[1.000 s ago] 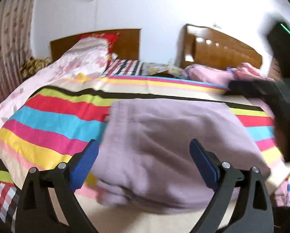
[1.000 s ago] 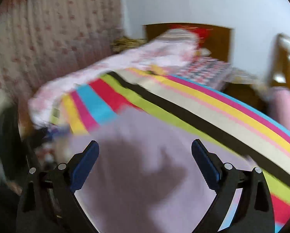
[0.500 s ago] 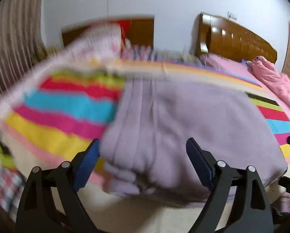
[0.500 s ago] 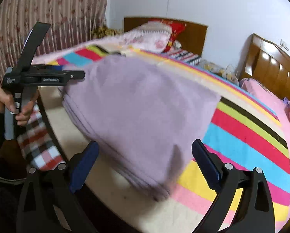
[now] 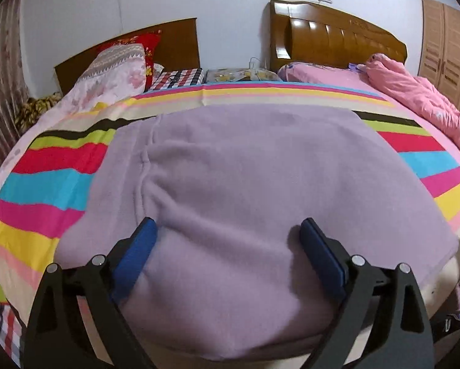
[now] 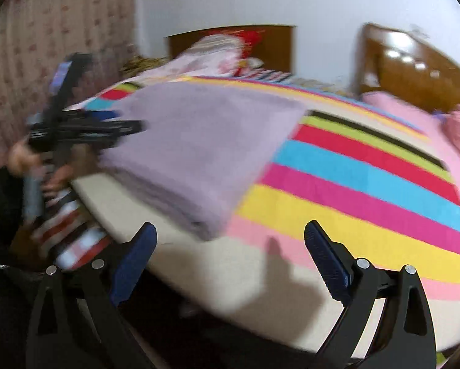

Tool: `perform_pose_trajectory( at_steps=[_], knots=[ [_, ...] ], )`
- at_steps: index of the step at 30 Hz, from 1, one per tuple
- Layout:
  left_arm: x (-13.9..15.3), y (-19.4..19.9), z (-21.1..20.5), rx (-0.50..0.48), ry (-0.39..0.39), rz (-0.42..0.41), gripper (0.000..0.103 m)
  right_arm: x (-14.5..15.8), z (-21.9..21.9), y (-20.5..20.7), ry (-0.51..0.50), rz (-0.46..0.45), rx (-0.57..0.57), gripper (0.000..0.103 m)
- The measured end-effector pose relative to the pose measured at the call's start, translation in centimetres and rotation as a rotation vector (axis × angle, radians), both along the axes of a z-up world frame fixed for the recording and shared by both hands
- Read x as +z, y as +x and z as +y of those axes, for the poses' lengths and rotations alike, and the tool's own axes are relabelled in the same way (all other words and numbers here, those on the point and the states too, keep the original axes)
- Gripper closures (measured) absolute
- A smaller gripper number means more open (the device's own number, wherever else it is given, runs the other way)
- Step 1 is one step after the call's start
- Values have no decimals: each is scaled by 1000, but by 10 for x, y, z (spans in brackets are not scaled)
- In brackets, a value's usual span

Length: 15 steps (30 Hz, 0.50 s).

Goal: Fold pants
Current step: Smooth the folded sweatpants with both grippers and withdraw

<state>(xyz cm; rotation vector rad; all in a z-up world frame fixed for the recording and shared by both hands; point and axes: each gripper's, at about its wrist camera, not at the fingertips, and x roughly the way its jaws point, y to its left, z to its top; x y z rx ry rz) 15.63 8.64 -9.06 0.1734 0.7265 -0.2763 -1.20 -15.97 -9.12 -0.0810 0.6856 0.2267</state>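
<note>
Pants: I see the lilac folded pants (image 5: pixel 239 190) filling centre frame, flat on the striped bedspread (image 5: pixel 45 184).
Left gripper (image 5: pixel 228 236): my fingers spread wide over the near edge, jaws just widening, nothing pinched.
Right gripper (image 6: pixel 230 240): fingers apart, low centre, beside the pants' corner.

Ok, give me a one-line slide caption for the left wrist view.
Open left claw poised over folded lilac pants on a striped bedspread.
</note>
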Motion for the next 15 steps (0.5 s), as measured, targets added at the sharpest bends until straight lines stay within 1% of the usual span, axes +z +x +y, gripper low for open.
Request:
perform_pose_trajectory(
  at_steps=[2,4,7,8,9,10,11,13,15],
  knots=[
    [-2,3,-2,9,4,5,9,-5,3,5,-71,-16,-55,10],
    [-2,3,-3,16,2,6,9,-8,4,7,-81,-32,-77,10],
    [-3,1,-3,18,5,-4,8,-11,11,11,-88,-37,-69,10],
    [-1,-1,-3,19,6,-7,8,-14,19,14,-109,-37,-51,10],
    [-2,-2,-4,21,7,-9,8,-19,16,16,-143,-47,-50,10],
    [-2,-2,-5,22,9,-10,8,-20,21,12,-183,-92,-60,8],
    [-1,-3,-5,22,9,-10,8,-21,24,11,-207,-117,-70,5],
    [-2,-3,-5,20,11,-10,8,-15,29,12,-265,-180,-119,5],
    [-3,-3,-4,17,10,-11,8,-3,36,-1,-327,-303,-182,5]
  ],
)
